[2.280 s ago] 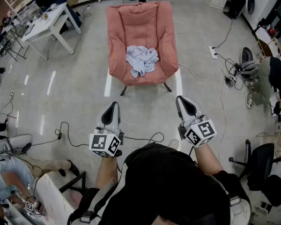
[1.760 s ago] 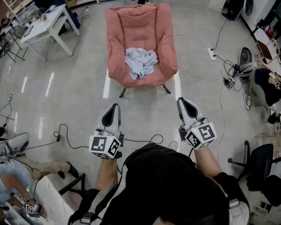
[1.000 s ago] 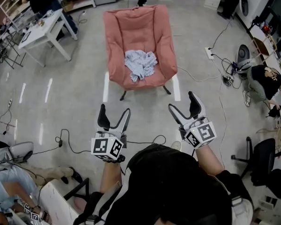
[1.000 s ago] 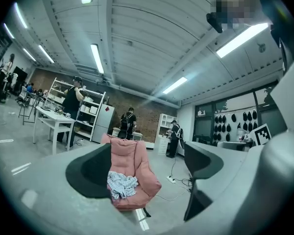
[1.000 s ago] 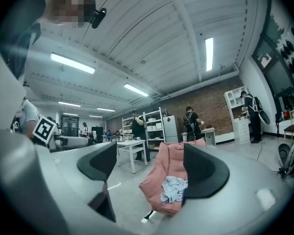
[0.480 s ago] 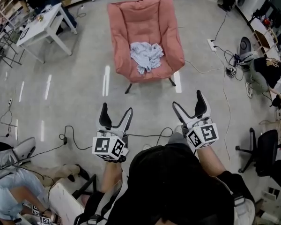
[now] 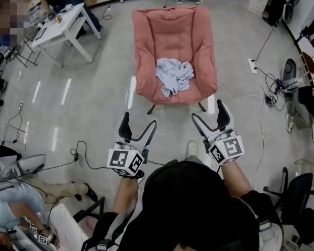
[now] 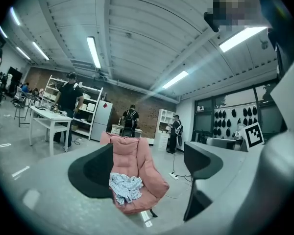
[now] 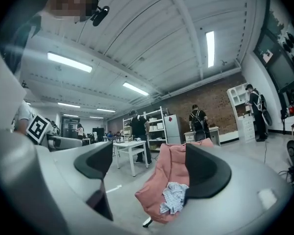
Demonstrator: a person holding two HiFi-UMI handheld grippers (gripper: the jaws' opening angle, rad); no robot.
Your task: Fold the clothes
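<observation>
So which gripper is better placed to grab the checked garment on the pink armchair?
Right, marginally. Both grippers are empty and short of the pink armchair; the right gripper, whose jaws have just been opening, sits slightly closer to the checked garment than the open left gripper.

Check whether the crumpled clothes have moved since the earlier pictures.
No. The clothes lie in the same spot on the seat of the pink chair; only the view has shifted.
</observation>
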